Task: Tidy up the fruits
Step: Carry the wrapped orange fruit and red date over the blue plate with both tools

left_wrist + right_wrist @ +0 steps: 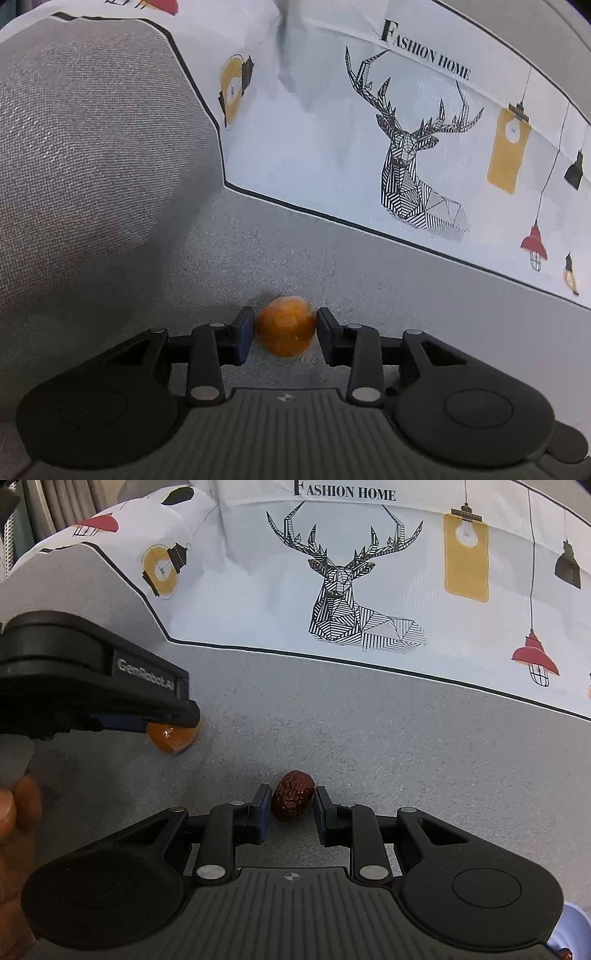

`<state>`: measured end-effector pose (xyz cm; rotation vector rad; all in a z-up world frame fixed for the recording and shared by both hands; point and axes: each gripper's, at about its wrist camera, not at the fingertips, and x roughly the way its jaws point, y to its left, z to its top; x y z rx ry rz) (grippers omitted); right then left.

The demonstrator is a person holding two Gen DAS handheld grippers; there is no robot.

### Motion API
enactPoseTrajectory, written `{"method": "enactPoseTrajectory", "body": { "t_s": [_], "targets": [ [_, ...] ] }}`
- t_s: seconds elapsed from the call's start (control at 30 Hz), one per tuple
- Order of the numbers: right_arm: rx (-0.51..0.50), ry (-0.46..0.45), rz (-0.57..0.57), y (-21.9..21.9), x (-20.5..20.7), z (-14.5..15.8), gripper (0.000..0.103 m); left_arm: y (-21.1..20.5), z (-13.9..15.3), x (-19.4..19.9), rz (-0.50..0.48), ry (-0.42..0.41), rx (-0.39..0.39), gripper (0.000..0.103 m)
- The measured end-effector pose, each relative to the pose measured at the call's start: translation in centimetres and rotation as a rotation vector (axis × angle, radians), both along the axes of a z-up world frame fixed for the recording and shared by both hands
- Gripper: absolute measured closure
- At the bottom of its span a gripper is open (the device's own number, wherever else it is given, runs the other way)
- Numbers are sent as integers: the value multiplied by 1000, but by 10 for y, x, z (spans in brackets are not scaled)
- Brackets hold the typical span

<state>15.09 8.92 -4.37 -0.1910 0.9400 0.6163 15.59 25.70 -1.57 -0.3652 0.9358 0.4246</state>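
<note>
Squeezing a small round orange fruit in clear wrap (285,331) between both pads of the left gripper (285,334), down on the grey fabric sofa seat (424,291). Straddling a wrinkled dark-red dried date (292,796) with the right gripper (291,808), parted, pads just beside it, touching or not impossible to call.

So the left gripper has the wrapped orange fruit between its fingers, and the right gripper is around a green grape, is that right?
Not quite: the right gripper is around a wrinkled red date, not a grape, as the right wrist view shows. The left gripper does have the wrapped orange fruit.
</note>
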Motion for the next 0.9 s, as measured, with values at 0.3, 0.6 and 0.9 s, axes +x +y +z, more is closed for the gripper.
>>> {"method": "enactPoseTrajectory", "body": {
  "t_s": [0.3, 0.6, 0.9],
  "targets": [
    [3, 4, 6, 1, 0, 1, 77, -6, -2, 4, -16, 14, 35, 64],
    [86, -93, -22, -23, -12, 43, 77, -23, 30, -7, -14, -103, 40, 64],
    [142, -200, -120, -124, -48, 113, 77, -56, 56, -33, -40, -204, 36, 64]
  ]
}}
